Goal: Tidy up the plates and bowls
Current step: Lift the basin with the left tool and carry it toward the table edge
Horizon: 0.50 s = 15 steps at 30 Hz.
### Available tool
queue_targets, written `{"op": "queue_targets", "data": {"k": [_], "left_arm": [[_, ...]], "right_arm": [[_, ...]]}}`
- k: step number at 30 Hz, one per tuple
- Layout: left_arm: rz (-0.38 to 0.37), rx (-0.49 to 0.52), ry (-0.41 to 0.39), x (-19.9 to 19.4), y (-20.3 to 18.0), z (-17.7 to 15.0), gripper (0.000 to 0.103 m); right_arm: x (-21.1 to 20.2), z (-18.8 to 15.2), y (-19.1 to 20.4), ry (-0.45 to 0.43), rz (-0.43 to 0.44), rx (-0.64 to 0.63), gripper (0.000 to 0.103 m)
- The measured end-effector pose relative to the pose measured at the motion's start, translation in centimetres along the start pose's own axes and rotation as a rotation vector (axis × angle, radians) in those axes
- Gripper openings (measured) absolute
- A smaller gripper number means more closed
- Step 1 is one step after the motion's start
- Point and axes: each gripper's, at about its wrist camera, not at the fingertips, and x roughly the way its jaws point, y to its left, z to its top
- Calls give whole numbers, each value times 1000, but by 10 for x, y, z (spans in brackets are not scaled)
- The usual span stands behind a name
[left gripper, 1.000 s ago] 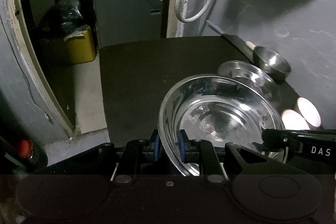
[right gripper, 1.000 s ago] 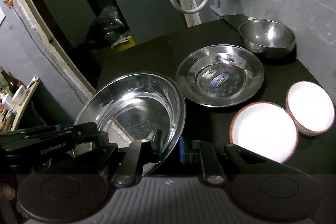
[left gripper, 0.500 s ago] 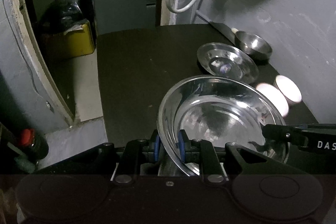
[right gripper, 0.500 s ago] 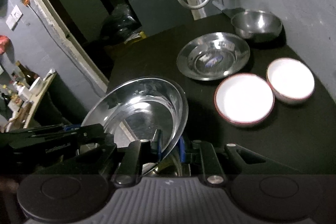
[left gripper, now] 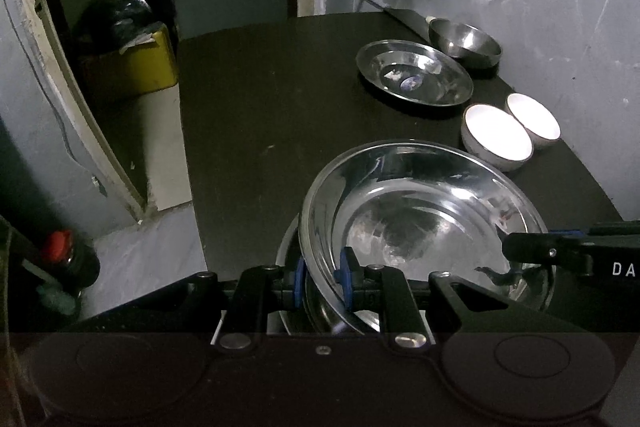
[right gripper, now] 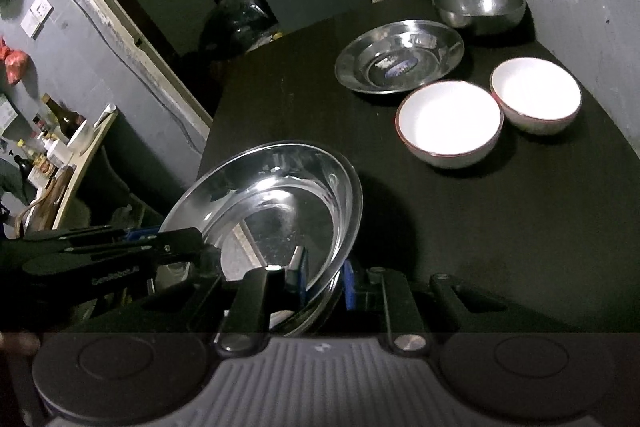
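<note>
Both grippers, left gripper (left gripper: 320, 277) and right gripper (right gripper: 324, 277), pinching the big steel plate's (left gripper: 420, 227) rim, have pulled it back to the frame's bottom, away from the white bowls (right gripper: 450, 121), probably heading onto a stack.

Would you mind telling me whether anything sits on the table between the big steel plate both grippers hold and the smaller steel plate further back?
Nothing visible does. The big steel plate and the smaller steel plate are separated only by bare dark table. The two white bowls sit off to the right of that path.
</note>
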Motion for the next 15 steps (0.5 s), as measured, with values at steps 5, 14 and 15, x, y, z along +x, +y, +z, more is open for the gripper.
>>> {"op": "queue_targets", "data": {"k": [5,14,15], "left_arm": [[17,11,19,4,0,-2,20],[39,36,41,11,-1,-7,21],[40,37,42,11,-1,-7,21]], "right_arm": [[3,-3,1,18,5,-2,21],[8,-11,6,53,-7,-27,23],[8,-11,7,53,-9,-33,23]]}}
